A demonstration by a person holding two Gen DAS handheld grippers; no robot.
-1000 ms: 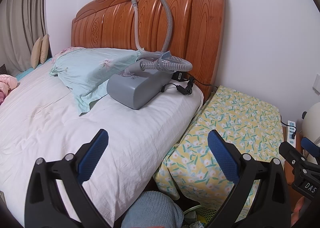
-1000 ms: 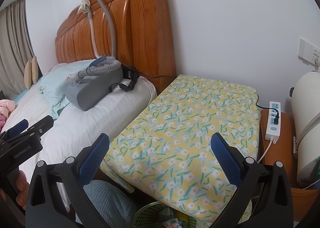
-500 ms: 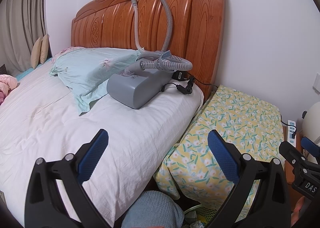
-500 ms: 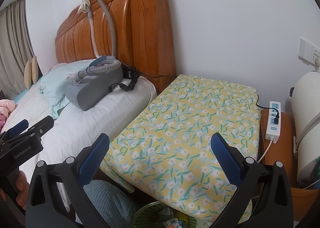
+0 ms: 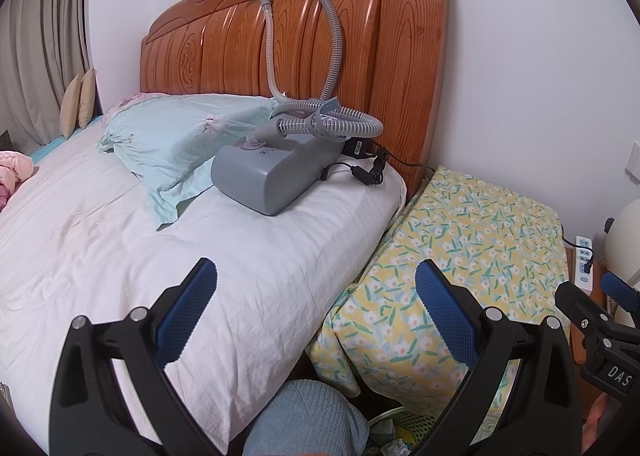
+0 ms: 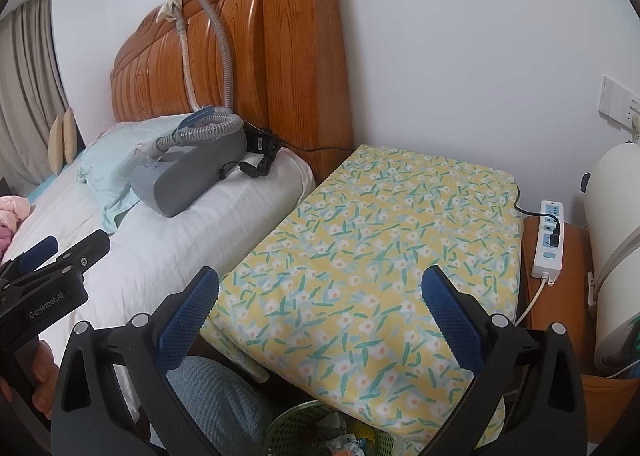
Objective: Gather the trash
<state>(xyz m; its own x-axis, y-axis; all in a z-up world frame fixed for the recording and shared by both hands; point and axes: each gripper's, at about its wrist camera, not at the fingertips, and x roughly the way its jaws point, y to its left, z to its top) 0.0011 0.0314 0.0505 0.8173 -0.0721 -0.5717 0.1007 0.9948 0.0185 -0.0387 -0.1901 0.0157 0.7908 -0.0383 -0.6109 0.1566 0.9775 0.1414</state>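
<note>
Both grippers are held up and level, side by side, above the gap between the bed point(image 5: 200, 240) and the low table point(image 6: 384, 224) with the flowered yellow cloth. The left gripper point(image 5: 316, 304) is seen with its blue fingers point(image 5: 188, 308) spread wide, and nothing is held between them. The right gripper point(image 6: 320, 308) is spread wide too, and it is empty as well. They are probably kept open like this so that something can be picked up soon.

The trash is found low down, at the bottom edge of both views. A green basket point(image 6: 296, 422) is set on the floor between the bed and the table, and crumpled paper scraps point(image 6: 344, 444) can be seen inside it. It was likely put there so it can be reached from the bed.

A grey machine point(image 5: 276, 172) with a ribbed hose point(image 5: 332, 48) is rested on the bed by the pillow point(image 5: 176, 140). The hose is hung over the wooden headboard point(image 5: 372, 56), likely to keep it out of the way. A knee in blue cloth point(image 5: 308, 420) is seen just beside the basket.

No loose trash can be seen on the bed or the table.
</note>
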